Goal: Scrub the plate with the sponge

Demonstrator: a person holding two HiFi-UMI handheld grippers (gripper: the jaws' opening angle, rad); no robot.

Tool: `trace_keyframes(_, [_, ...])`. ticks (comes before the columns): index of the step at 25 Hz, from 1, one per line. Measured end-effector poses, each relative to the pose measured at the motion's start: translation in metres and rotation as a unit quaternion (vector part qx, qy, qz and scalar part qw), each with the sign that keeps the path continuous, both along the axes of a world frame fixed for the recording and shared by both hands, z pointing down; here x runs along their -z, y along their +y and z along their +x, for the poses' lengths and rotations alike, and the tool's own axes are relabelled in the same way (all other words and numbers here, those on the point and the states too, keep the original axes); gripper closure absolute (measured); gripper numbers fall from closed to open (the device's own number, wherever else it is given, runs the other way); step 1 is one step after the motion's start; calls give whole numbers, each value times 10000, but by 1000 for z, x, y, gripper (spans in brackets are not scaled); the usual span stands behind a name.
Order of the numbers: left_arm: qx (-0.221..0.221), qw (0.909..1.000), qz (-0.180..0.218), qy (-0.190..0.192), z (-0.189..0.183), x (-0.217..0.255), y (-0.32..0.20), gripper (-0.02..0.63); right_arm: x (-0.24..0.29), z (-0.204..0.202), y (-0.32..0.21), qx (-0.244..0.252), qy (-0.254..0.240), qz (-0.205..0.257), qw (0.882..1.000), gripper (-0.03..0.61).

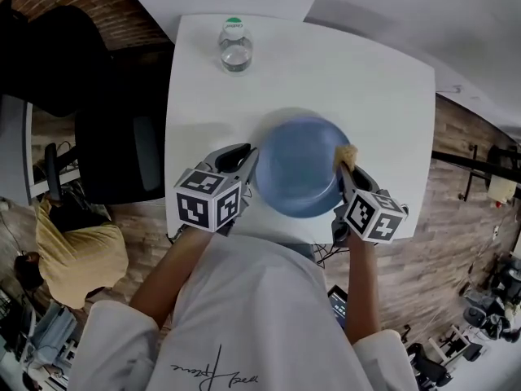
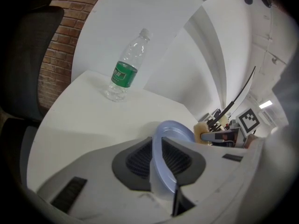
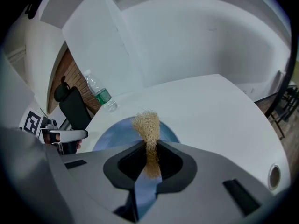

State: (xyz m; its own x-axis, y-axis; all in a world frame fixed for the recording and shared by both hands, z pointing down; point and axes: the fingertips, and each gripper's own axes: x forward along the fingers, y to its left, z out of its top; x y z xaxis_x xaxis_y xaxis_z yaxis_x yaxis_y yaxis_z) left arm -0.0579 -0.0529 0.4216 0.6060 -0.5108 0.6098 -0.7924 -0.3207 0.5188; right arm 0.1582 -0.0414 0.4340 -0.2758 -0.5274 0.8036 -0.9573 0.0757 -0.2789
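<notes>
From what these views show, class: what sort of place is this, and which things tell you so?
Probably an office or workroom rather than a kitchen: a white table with a black office chair beside it, a brick wall behind, and a wood-plank floor.

**Both hand-held grippers over the near bench edge**

The bare left arm reaches forward to the left hand-held gripper, which sits over the near edge of the bench, left of the middle. Its jaws point away and inward and stand slightly apart, with the rim of the plate between them. The right arm runs straight ahead to the right hand-held gripper, right of the middle, whose jaws are clamped on the sponge. Both marker cubes face up.
</notes>
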Motion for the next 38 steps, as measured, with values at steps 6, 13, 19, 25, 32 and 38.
trace_keyframes(6, [-67,9999,-101,-75,12,-12,0,534,-10,0,2,181,-7,-167,9997,538])
trace_keyframes(13, [-143,9996,-242,-95,21,-27,-5,526,-17,2,-7,105,63,-180,9998,538])
trace_keyframes(19, [-280,9992,-255,-112,25,-34,-10,529,-24,-2,-17,2,159,-148,9998,538])
trace_keyframes(25, [-420,9984,-359,-68,30,-44,-15,559,-30,-6,-29,-146,230,-178,9995,538])
trace_keyframes(32, [-590,9977,-339,69,34,-43,-16,606,-32,-17,-37,-19,199,-132,9997,538])
trace_keyframes(38, [-847,9959,-173,-262,34,-44,-15,598,-37,-26,-40,94,197,-181,9996,538])
